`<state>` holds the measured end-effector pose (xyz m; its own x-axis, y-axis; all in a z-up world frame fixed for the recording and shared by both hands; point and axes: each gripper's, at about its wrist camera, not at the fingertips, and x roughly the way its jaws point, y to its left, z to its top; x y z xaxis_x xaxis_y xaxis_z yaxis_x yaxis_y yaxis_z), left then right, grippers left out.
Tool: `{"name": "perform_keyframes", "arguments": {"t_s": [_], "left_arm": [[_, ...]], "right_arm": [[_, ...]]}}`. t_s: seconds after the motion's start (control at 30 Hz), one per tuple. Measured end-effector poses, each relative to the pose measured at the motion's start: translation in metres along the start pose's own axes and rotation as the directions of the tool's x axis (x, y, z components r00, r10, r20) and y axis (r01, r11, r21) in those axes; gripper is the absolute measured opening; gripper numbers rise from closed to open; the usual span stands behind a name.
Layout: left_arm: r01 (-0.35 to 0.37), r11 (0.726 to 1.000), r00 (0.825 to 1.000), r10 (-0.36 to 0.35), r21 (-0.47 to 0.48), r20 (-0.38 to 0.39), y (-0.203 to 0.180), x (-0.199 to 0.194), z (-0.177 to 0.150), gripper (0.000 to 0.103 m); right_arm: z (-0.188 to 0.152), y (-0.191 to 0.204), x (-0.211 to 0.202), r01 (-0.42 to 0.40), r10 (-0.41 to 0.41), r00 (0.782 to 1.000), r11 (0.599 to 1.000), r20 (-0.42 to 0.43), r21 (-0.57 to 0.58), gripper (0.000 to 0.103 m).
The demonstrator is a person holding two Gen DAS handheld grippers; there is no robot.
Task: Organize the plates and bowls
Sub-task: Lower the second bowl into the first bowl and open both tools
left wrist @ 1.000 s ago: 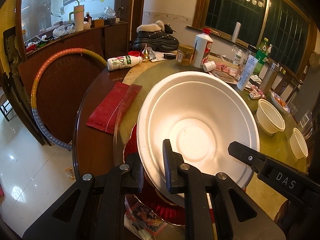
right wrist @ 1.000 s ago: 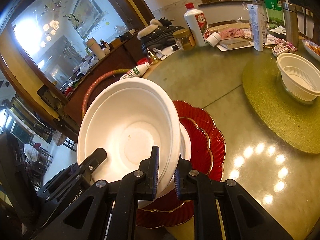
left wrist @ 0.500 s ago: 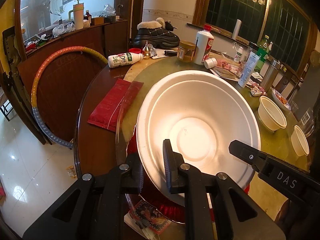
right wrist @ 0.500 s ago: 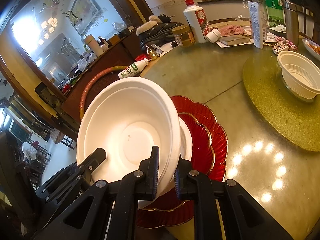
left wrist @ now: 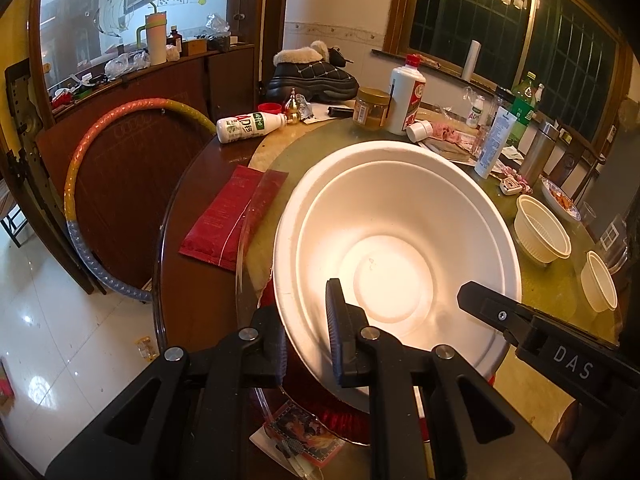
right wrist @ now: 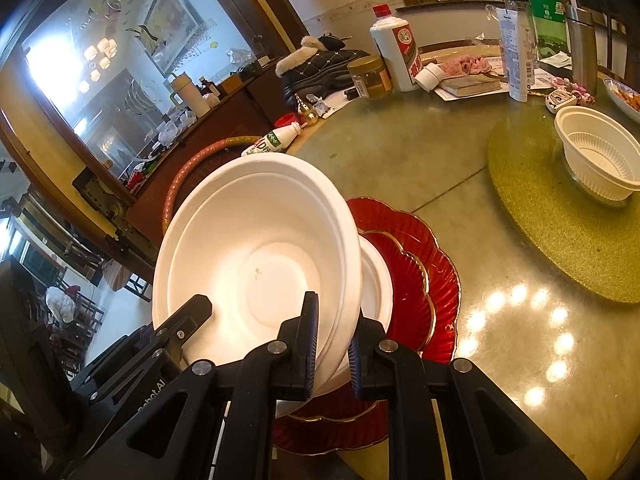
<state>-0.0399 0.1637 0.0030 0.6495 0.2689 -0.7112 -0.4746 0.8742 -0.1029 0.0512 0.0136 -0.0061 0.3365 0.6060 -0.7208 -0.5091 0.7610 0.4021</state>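
Observation:
A large white foam bowl (left wrist: 400, 248) with a second one nested in it is held tilted above stacked red scalloped plates (right wrist: 416, 280). My left gripper (left wrist: 306, 332) is shut on its near-left rim. My right gripper (right wrist: 332, 348) is shut on the opposite rim; it also shows in the left wrist view (left wrist: 520, 320). Another white dish (right wrist: 376, 280) sits on the red plates under the bowl. The bowl hides most of the plates in the left wrist view. A ribbed white bowl (right wrist: 600, 160) stands on a gold mat (right wrist: 560, 232). A smaller white bowl (left wrist: 600, 284) is beside it.
The round glass-topped table (right wrist: 420, 160) carries clutter at the back: a white liquor bottle (left wrist: 406, 96), a jar (left wrist: 372, 108), a lying drink bottle (left wrist: 248, 128), a shoe (left wrist: 312, 76). A red packet (left wrist: 232, 216) lies left. A hoop (left wrist: 80, 184) leans on a cabinet.
Both grippers with the bowl have drifted slightly lower and nearer the red plates. The grips are unchanged.

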Motion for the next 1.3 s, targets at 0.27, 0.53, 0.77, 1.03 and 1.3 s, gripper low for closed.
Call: {"name": "perform_keyframes", "arguments": {"t_s": [0.27, 0.53, 0.77, 1.03, 1.3], "left_arm": [[-0.008, 1.0, 1.0, 0.008, 0.011, -0.023, -0.002, 0.006, -0.001, 0.015], [-0.012, 1.0, 0.999, 0.013, 0.015, -0.047, -0.003, 0.015, -0.002, 0.015], [-0.005, 1.0, 0.999, 0.004, -0.014, -0.052, 0.001, 0.017, -0.001, 0.015], [-0.005, 0.996, 0.999, 0.001, -0.084, -0.049, 0.011, 0.015, 0.001, 0.043], [0.013, 0.947, 0.975, 0.059, -0.32, 0.214, 0.041, -0.04, 0.014, 0.084]], "right_arm": [[0.0, -0.004, 0.002, -0.004, 0.004, 1.0, 1.0, -0.009, 0.011, 0.015], [0.0, -0.007, 0.004, 0.003, -0.002, 1.0, 1.0, -0.015, 0.024, 0.015], [0.001, -0.005, 0.005, 0.028, -0.028, 1.0, 0.999, -0.004, 0.017, 0.015], [0.001, -0.004, 0.003, 0.064, -0.064, 0.998, 0.998, 0.022, 0.005, 0.031], [0.005, -0.014, -0.051, 0.008, -0.019, 0.963, 0.999, 0.269, 0.043, 0.076]]}}
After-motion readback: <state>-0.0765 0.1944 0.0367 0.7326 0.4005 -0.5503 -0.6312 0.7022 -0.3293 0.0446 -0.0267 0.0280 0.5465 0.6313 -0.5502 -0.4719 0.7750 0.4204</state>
